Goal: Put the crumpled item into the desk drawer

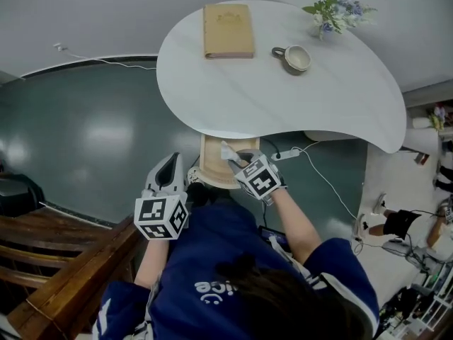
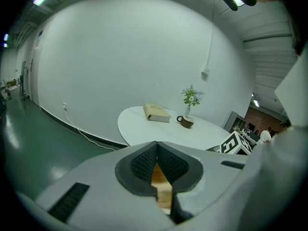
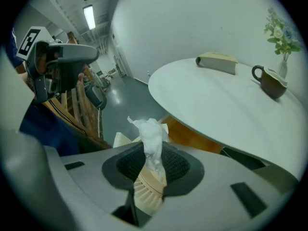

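Dark green floor [image 1: 92, 133] and a pale wall surrounded one white, rounded tabletop [image 1: 233, 91].

Head view.
- Tan book [image 1: 228, 30], mug [image 1: 294, 58] and flower vase [image 1: 331, 9]: all toward the tabletop's far edge, well apart from the work.
- Wooden drawer [image 1: 212, 170]: pulled out from under the tabletop's near edge, judged open to receive the item.
- Right tongs [image 1: 236, 160]: over the drawer, just below the tabletop's near edge. The crumpled tissue [image 1: 228, 151] stood up from their tip, carried high so it cleared the drawer wall.
- Left tongs [image 1: 170, 179]: beside the drawer, out from under the tabletop, touching nothing visible.

Left gripper view.
- Jaws met at the tip with nothing between them.
- Wood showed through the gap lower down.
- They pointed toward the tabletop and were judged idle, kept clear of the drawer mouth.

Right gripper view.
- Jaws were clamped on the tissue, a white tuft poking out past the pads.
- The wad kept them from meeting.
- Pale drawer wood lay beneath, below the tabletop's underside.
- Judgement: the tissue was not yet released. Lowering and opening the jaws remained, and thin paper might cling to a pad.
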A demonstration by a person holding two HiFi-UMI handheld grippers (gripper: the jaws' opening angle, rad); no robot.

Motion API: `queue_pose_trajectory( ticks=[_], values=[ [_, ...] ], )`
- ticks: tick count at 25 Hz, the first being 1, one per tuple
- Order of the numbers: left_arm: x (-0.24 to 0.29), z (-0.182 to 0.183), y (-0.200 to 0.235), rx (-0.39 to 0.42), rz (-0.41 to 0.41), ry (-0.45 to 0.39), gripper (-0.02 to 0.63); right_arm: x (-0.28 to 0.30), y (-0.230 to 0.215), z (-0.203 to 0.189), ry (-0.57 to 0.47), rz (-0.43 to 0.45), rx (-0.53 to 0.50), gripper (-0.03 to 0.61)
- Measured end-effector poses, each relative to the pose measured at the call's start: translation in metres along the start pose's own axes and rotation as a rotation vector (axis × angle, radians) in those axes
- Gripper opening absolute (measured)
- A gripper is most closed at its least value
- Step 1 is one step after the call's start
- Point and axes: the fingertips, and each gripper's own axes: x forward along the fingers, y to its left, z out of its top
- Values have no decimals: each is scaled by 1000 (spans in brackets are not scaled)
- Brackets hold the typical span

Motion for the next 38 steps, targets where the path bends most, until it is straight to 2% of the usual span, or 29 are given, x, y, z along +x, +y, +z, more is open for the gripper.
queue_pose_trajectory(
  ticks=[4, 7, 11, 17, 25, 32, 35, 38],
  values=[
    [1, -5, 6, -11, 15, 16, 3, 22, -3, -13, 66, 21, -31, 110],
    [-1, -5, 12, -30, 25, 25, 3, 39, -7, -22, 110, 11, -99, 110],
    [-1, -6, 16, 8, 49, 38, 3, 58, -13, -29, 173, 20, -185, 110],
    [4, -8, 27, 10, 97, 55, 3, 87, -23, -39, 252, 35, -292, 112],
    [-1, -17, 50, -15, 159, 85, 4, 126, -23, -60, 365, 87, -348, 118],
    [-10, -34, 61, -31, 221, 125, 3, 150, -25, -73, 419, 82, -425, 124],
    [-15, -40, 69, -62, 257, 139, 3, 157, -24, -80, 432, 80, -451, 130],
    [-17, -43, 70, -90, 257, 138, 4, 160, -21, -87, 457, 99, -441, 149]
  ],
)
